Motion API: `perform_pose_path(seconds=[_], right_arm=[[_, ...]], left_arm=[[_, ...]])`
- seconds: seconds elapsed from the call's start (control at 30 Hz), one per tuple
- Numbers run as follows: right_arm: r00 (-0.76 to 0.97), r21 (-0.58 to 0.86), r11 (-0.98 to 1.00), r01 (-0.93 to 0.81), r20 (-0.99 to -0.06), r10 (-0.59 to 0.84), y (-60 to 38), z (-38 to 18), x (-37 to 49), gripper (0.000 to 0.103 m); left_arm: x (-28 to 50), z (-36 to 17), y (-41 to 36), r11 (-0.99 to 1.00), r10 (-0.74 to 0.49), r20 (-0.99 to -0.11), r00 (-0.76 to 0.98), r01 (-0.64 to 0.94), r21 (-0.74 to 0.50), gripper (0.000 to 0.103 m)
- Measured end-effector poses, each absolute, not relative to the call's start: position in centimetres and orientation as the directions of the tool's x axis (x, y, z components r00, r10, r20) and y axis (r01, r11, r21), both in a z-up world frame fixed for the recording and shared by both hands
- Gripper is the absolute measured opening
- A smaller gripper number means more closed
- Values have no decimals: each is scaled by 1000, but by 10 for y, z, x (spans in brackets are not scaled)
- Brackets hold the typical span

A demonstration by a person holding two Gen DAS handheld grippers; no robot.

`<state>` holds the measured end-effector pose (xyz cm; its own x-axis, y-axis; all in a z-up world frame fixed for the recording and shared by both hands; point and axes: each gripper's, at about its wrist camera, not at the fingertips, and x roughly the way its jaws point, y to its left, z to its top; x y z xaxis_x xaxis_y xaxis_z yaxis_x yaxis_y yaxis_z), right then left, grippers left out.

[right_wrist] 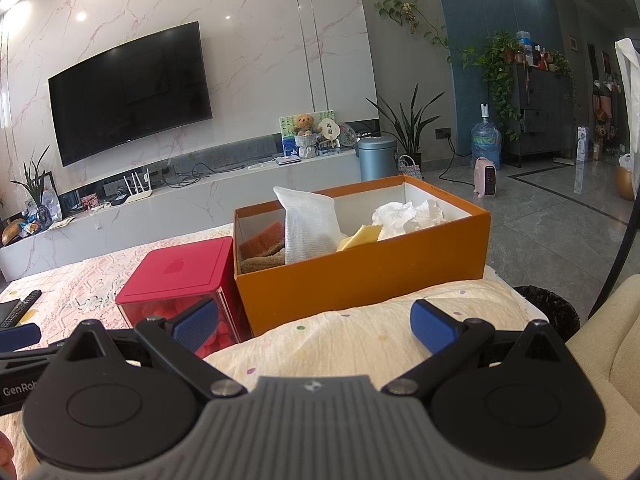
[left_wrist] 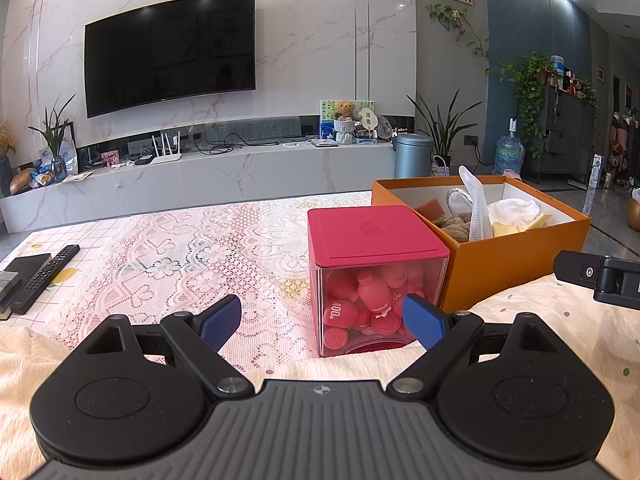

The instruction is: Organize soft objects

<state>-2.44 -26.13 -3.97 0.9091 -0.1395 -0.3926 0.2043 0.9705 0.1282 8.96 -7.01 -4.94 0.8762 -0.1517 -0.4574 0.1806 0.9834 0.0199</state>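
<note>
Right of centre in both views, your orange box (right_wrist: 360, 276) already holds the soft things: a white mesh cloth (right_wrist: 308, 224), a sponge (right_wrist: 264, 242), crumpled tissue (right_wrist: 408, 214). Your left gripper (left_wrist: 322, 322) and right gripper (right_wrist: 314, 322) hover with jaws spread wide, holding nothing. You seem between picks; the cream cloth (right_wrist: 360, 340) at lower centre looks like your next target, so lower onto a fold.

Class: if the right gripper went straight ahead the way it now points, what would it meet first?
Probably the orange box: its near wall stands straight ahead of the open right gripper, beyond the cream quilt. How high the jaws ride above the quilt is unclear.
</note>
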Motion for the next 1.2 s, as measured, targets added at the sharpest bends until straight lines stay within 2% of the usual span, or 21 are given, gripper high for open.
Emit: perform_pose_path(seconds=[1.2], right_arm=[[909,130,970,204,-393,-139,-261,-39,-25,100]], left_arm=[[87,-47,-69,987,-131,-455,881,157,20,103]])
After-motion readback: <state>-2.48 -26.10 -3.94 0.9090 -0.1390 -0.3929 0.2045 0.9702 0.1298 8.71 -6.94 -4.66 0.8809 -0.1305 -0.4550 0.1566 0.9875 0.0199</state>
